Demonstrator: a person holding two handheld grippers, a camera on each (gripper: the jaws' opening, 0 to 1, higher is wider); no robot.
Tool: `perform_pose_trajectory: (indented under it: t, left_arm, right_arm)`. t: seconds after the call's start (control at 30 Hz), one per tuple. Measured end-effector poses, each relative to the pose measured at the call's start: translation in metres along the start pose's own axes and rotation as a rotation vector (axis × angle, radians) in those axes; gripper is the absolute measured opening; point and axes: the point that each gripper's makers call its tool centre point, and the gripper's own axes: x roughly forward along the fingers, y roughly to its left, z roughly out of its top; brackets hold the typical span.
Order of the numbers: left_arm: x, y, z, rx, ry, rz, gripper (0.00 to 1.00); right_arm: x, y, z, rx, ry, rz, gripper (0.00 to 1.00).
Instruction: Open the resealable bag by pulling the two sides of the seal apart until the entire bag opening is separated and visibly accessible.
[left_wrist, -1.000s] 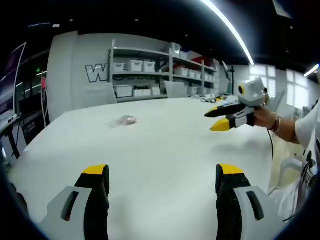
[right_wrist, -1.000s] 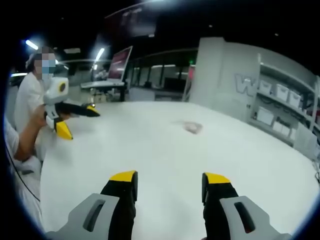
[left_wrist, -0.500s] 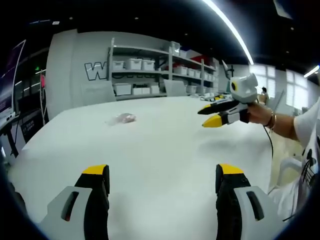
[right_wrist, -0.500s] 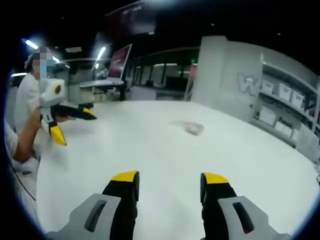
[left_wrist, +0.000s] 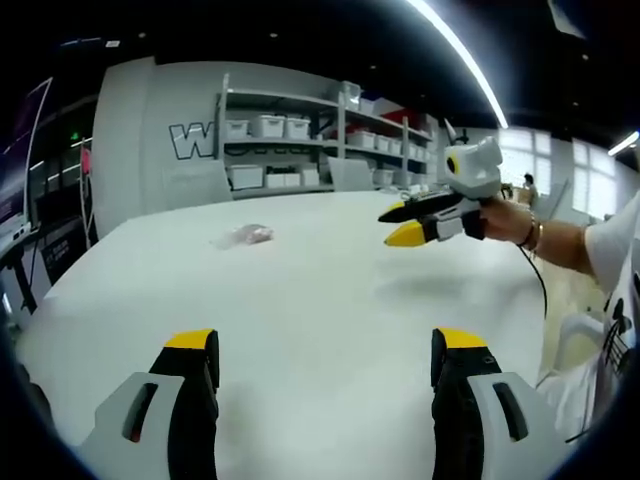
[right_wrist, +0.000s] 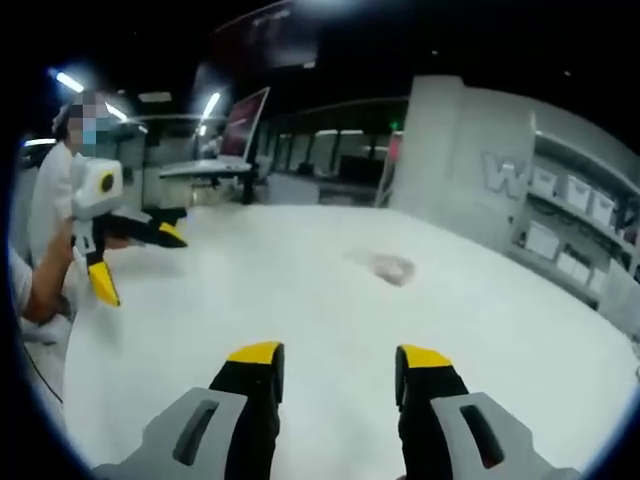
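Two views, one large white round table. Left gripper view: big white letter "W" on grey wall upper left; small clear resealable bag with pinkish contents on table, left of centre, far from jaws. Left gripper at bottom, jaws wide apart, empty. Right gripper in from right, yellow-tipped, parted, empty, above table. Right gripper view: bag centre.
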Motion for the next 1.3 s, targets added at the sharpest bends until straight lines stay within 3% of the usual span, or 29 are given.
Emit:
perform_pose_trajectory:
  t: [0.6, 1.3]
  left_arm:
    - [0.002, 0.0, -0.004, 0.01, 0.017, 0.002, 0.86]
    - [0.002, 0.0, -0.006, -0.009, 0.012, -0.01, 0.86]
  right_arm:
    - [0.026, -0.011, 0.001, 0.009, 0.009, 0.003, 0.42]
    - [0.063, -0.02, 0.007, -0.052, 0.046, 0.001, 0.4]
